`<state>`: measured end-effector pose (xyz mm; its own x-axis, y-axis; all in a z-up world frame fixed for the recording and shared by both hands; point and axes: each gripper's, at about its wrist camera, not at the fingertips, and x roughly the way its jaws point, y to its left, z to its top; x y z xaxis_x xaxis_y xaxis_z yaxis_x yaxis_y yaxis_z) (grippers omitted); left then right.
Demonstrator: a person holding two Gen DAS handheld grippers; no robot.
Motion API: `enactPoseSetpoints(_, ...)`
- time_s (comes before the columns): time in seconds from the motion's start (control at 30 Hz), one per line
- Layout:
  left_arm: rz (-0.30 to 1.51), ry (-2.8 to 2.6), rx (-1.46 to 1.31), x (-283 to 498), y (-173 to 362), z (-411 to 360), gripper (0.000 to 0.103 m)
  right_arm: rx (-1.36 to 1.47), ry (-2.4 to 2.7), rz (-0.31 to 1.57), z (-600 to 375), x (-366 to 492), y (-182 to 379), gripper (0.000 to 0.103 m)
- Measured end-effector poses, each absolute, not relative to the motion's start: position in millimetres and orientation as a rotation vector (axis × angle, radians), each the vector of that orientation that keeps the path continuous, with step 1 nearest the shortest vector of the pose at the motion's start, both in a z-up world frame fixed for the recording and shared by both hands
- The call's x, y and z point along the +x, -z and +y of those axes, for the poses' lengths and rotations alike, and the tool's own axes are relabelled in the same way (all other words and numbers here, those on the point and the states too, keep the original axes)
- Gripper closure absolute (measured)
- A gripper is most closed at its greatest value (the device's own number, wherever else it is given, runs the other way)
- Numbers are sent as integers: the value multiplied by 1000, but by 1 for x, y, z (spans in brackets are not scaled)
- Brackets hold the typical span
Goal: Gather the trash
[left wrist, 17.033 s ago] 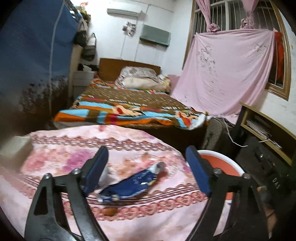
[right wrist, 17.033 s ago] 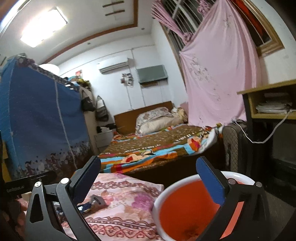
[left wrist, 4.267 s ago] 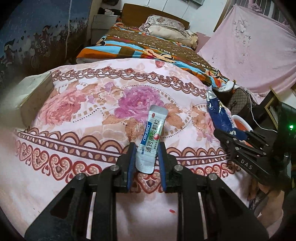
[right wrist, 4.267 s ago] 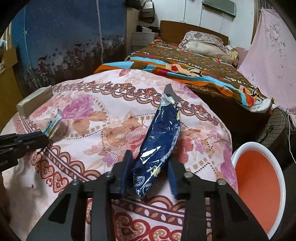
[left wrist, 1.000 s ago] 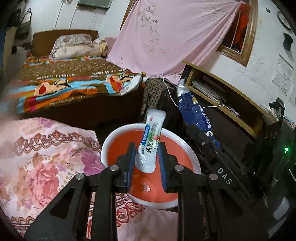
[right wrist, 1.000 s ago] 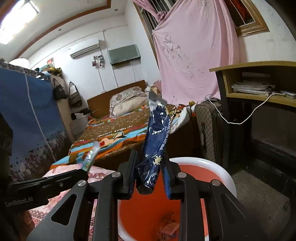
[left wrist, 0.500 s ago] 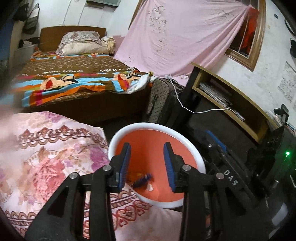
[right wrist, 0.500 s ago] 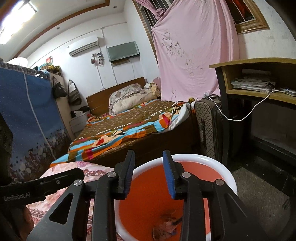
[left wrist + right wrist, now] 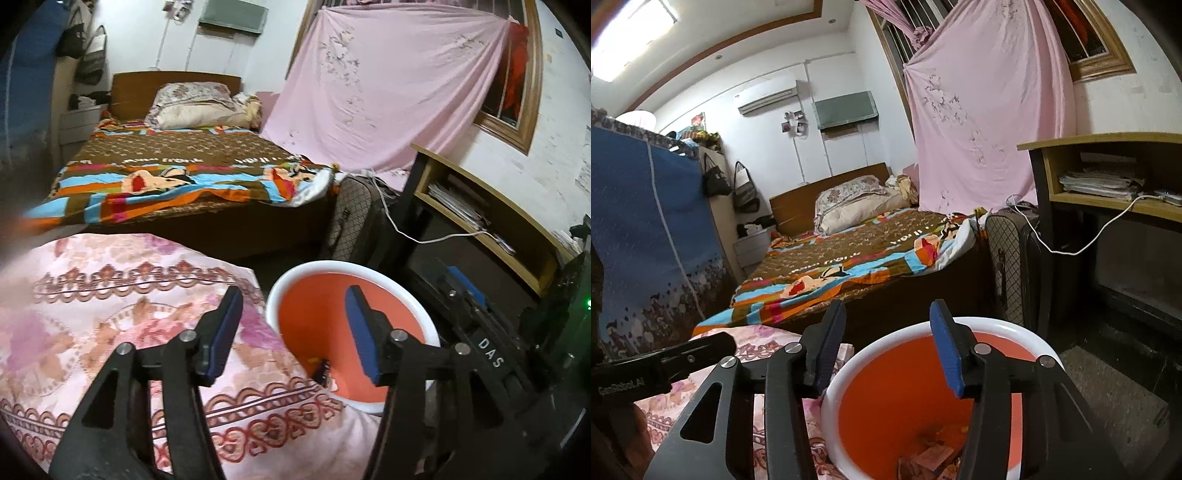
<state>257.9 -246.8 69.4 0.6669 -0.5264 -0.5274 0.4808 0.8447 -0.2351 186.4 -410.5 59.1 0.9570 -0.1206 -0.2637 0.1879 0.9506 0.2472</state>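
Observation:
An orange bin with a white rim [image 9: 295, 275] stands on the floor beside the table with the pink floral cloth [image 9: 110, 295]; it also shows in the right wrist view [image 9: 1015, 326]. My left gripper [image 9: 295, 332] is open and empty above the table's edge and the bin. A dark wrapper [image 9: 320, 369] lies inside the bin. My right gripper [image 9: 886, 347] is open and empty over the bin, where crumpled wrappers [image 9: 931, 458] lie at the bottom. The right gripper's body [image 9: 480, 332] shows to the right of the bin.
A bed with a colourful blanket [image 9: 177, 177] stands behind the table. A suitcase [image 9: 354, 218], a wooden shelf unit with papers [image 9: 480, 214] and a white cable [image 9: 424, 236] are to the right of the bin. A blue wardrobe [image 9: 639, 229] stands at the left.
Both grippers opened wider than half a second ago. A second ago the left held a white sachet and the right a blue wrapper; both were let go over the bin.

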Motion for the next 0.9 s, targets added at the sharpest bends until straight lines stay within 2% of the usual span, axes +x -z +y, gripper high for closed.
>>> enactPoseSetpoints(0.13,591,507,-86,253,-70,-231,45,267,161,242,-408,186,-61,48)
enactPoseSetpoints(0.2,576,484,-88,252,-71,-225,39,265,161,233,-406,185,-62,34)
enactPoseSetpoints(0.27,559,454,-91,250,-73,-218,33,263,158,221,-404,184,-63,31)
enactPoseSetpoints(0.4,528,415,-102,246,-75,-205,30,242,154,203,-398,182,-67,24)
enactPoseSetpoints(0.53,490,359,-106,240,-77,-192,11,209,151,178,-389,180,-70,19)
enactPoseSetpoints(0.8,433,290,-115,230,-80,-168,11,183,134,146,-379,178,-74,2)
enactPoseSetpoints(0.9,424,270,-117,226,-79,-159,11,182,125,132,-376,176,-76,0)
